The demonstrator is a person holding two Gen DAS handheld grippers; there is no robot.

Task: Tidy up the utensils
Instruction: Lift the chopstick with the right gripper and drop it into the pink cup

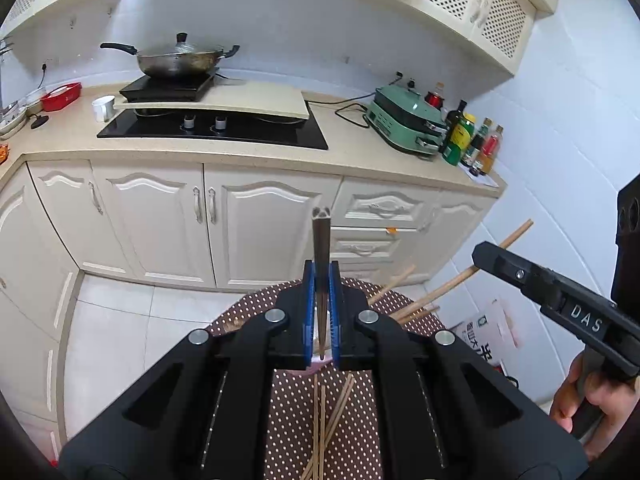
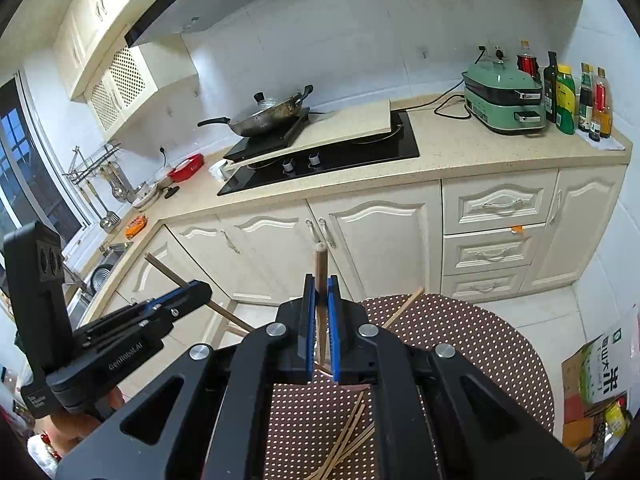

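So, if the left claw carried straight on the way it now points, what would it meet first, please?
Probably the cream cabinet doors under the counter. The left claw, shut on dark chopsticks, points at them over open floor; depth is unclear.

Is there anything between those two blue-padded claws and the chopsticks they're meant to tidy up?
No. The left gripper is clamped on dark wooden chopsticks, and the right gripper on a brown wooden chopstick.
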